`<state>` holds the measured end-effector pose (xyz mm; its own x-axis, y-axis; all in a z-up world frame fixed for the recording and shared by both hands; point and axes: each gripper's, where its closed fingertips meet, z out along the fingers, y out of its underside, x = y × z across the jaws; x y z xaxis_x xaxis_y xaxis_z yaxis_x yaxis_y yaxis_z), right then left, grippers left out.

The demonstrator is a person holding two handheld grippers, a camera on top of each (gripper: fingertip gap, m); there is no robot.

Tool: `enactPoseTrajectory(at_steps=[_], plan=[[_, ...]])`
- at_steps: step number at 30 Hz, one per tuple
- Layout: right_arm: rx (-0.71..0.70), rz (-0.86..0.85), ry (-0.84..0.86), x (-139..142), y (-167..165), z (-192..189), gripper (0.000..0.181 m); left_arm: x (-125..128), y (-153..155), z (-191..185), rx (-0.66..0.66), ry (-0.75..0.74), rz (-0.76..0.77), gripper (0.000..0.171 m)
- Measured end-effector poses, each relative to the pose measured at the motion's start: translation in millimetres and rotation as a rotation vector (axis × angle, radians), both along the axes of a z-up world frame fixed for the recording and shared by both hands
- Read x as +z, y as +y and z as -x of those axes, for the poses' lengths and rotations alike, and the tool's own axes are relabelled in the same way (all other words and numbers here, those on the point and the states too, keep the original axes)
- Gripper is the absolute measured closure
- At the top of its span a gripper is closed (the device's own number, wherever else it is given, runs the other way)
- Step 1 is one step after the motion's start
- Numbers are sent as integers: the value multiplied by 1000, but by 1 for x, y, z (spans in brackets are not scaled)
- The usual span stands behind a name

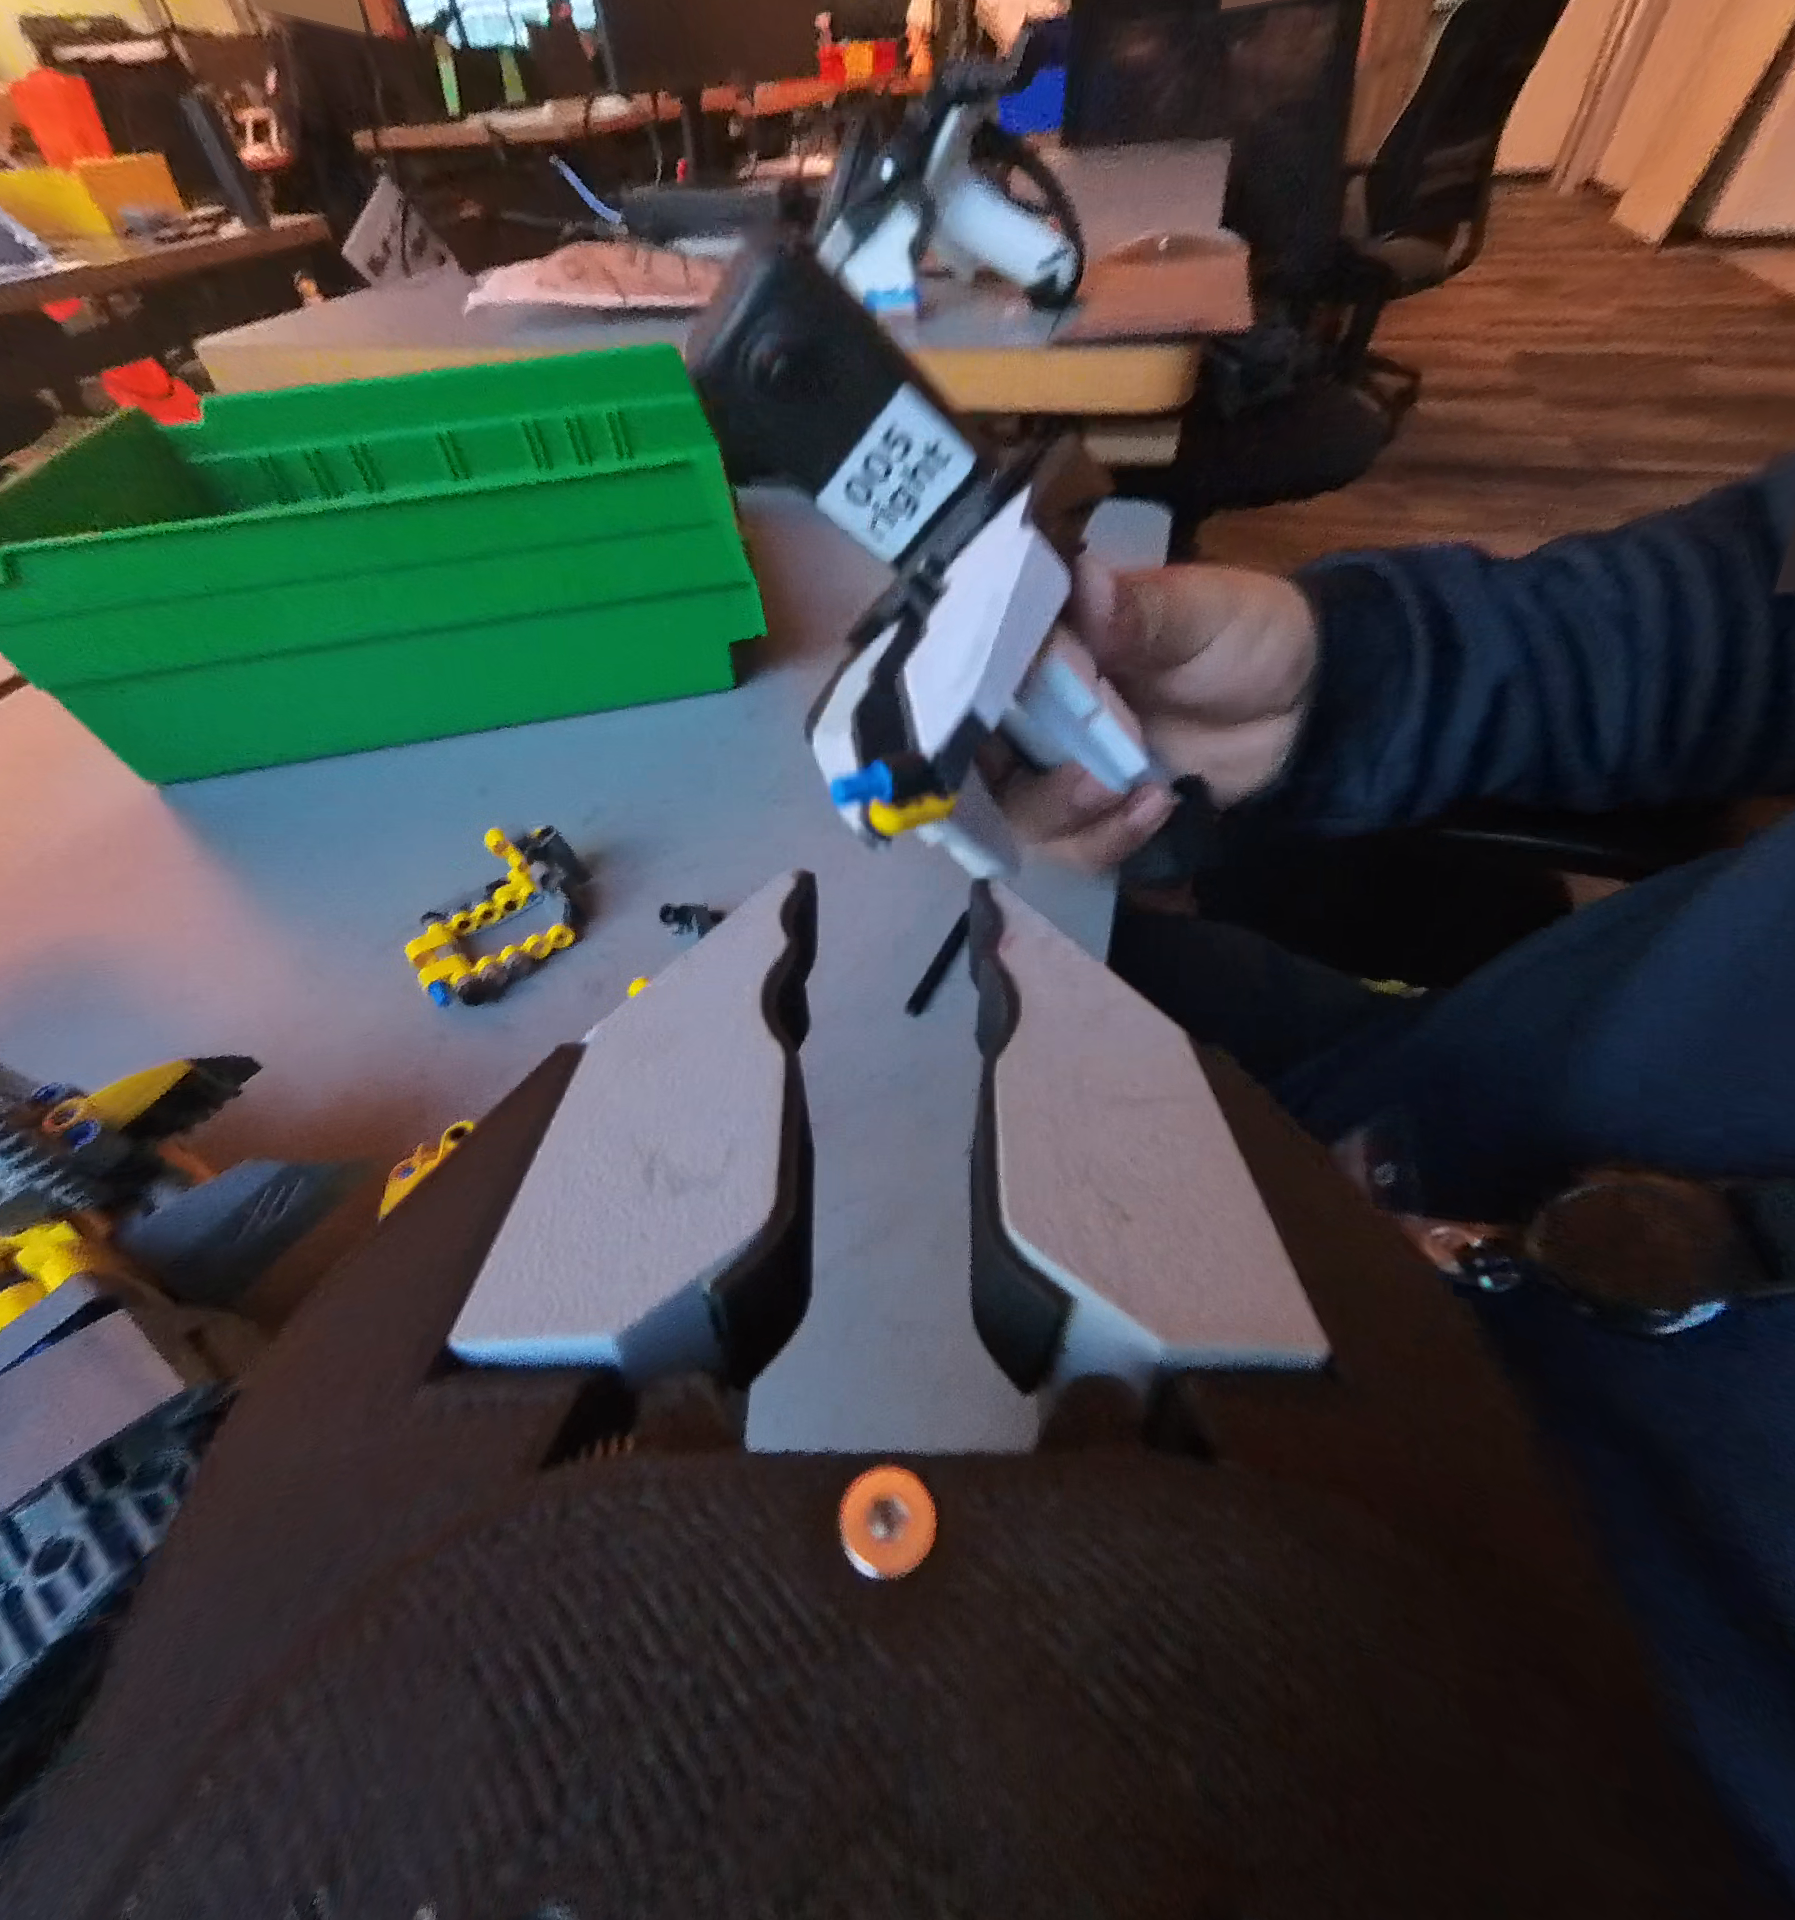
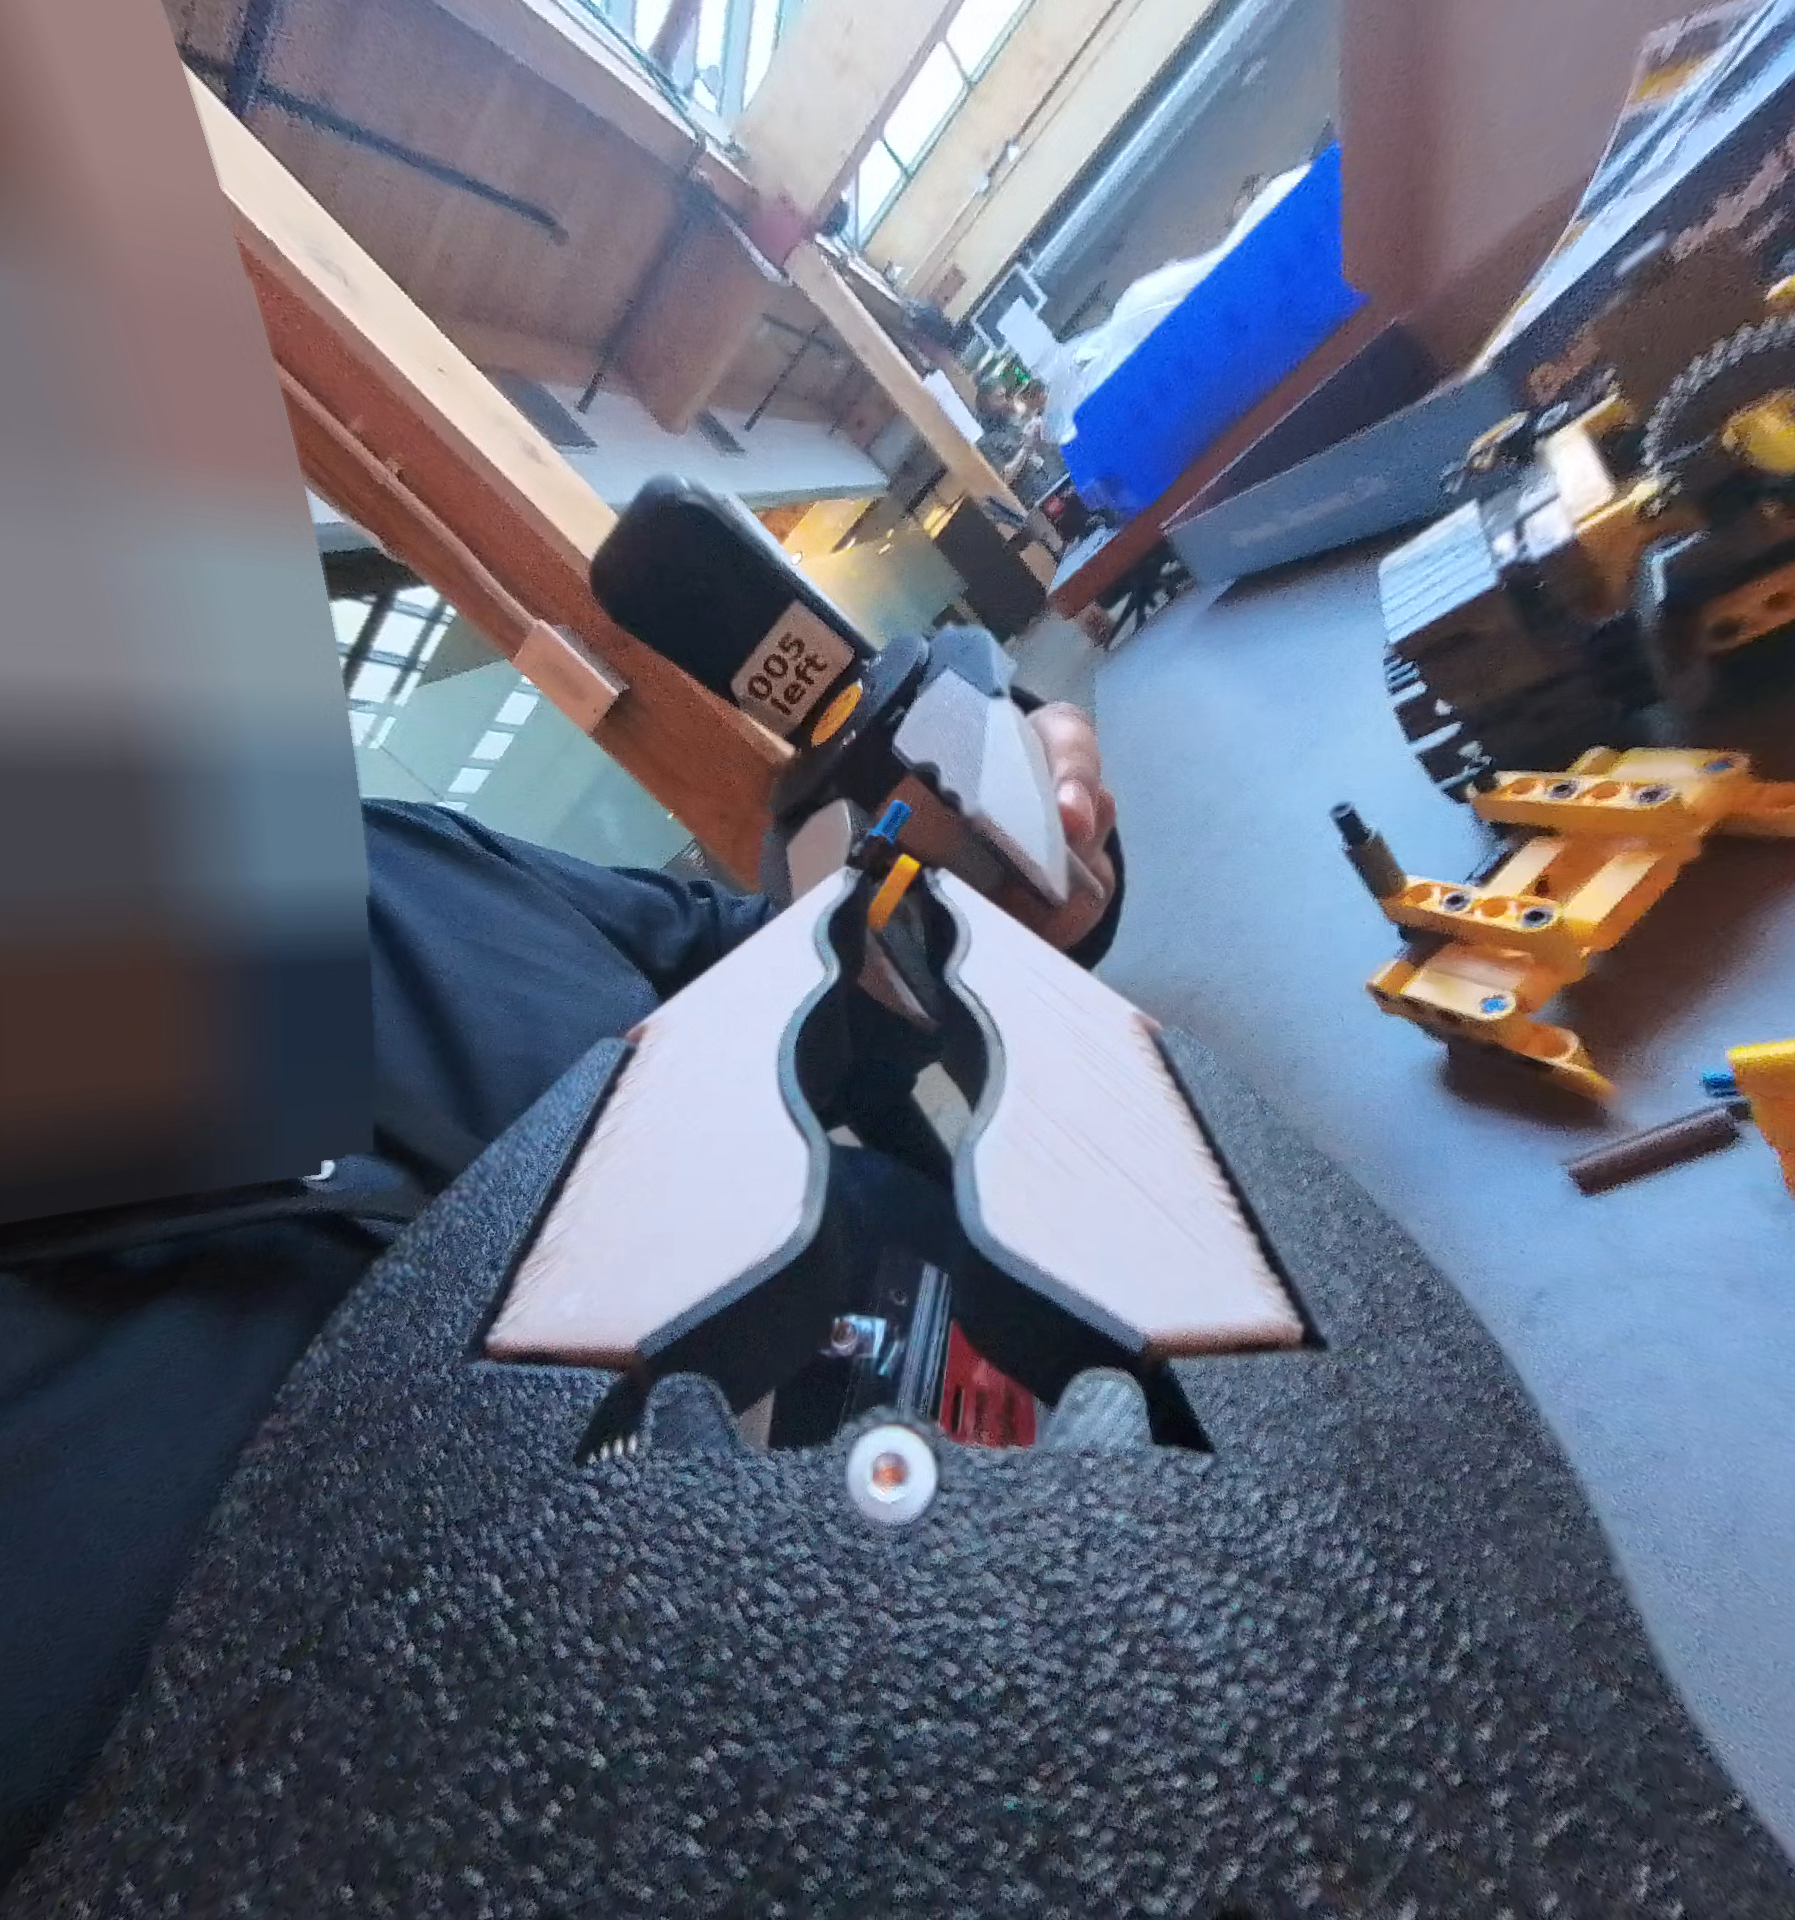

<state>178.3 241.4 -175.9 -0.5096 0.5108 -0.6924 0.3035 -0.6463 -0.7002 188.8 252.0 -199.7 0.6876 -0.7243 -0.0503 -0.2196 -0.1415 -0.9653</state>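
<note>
The right gripper pinched a small yellow-and-blue brick piece above the counter. The left gripper's fingers stood apart, empty.

I see a grey table carrying a green plastic bin at its far left. Nearer me lies a small yellow-and-black brick frame, a tiny black piece just beside it, and a thin black rod near the table edge. A large yellow-black brick vehicle sits at left.
</note>
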Motion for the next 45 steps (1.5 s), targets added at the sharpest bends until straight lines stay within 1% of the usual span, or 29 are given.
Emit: enactPoseTrajectory(at_steps=[2,4,6,10,12,14,16,18,20,22,23,26,29,31,32,34,37,39,41,43,45], plan=[[26,-5,-31,-7,-5,2,173,9,0,2,-4,-45,-22,143],[49,30,-16,-4,-9,2,173,15,-4,-1,-36,-62,-38,146],[72,66,-4,0,-11,2,173,19,-8,-4,-59,-61,-62,153],[103,94,12,3,-14,-1,173,22,-12,-7,-82,-59,-72,154],[76,64,24,5,-13,-1,173,26,-12,-6,-68,-59,-85,155],[46,16,31,8,-11,-3,177,31,-13,-6,-65,-77,-106,162],[34,-18,13,7,-10,-4,177,30,-12,-7,-57,-75,-105,162],[-10,-41,-13,2,-4,-1,178,23,-5,-3,-15,-37,-80,162],[-80,-87,-79,-11,7,4,177,9,3,5,43,28,3,164],[-178,-254,-143,-26,19,6,174,-11,9,14,94,117,93,165],[-206,-345,-158,-29,22,5,174,-20,9,16,105,155,130,165],[-212,-567,-171,-30,15,3,173,-32,8,13,106,203,180,165],[-215,-764,-181,-36,9,6,174,-35,2,1,55,207,220,165],[-200,-859,-200,-43,9,6,175,-37,0,0,47,229,225,165],[-178,-872,-196,-44,6,5,181,-38,0,0,46,238,227,165],[-156,-867,-195,-46,4,4,181,-40,-1,0,39,241,229,165],[-191,-886,-268,-57,17,2,181,-44,2,7,57,260,236,165],[-205,-919,-313,-66,25,2,181,-41,2,7,47,207,252,166],[-212,-898,-273,-59,21,4,181,-43,4,10,63,203,274,165],[-185,-851,-230,-51,14,5,173,-43,4,11,62,203,271,166],[-164,-824,-211,-49,10,5,170,-40,3,9,50,194,258,166]])
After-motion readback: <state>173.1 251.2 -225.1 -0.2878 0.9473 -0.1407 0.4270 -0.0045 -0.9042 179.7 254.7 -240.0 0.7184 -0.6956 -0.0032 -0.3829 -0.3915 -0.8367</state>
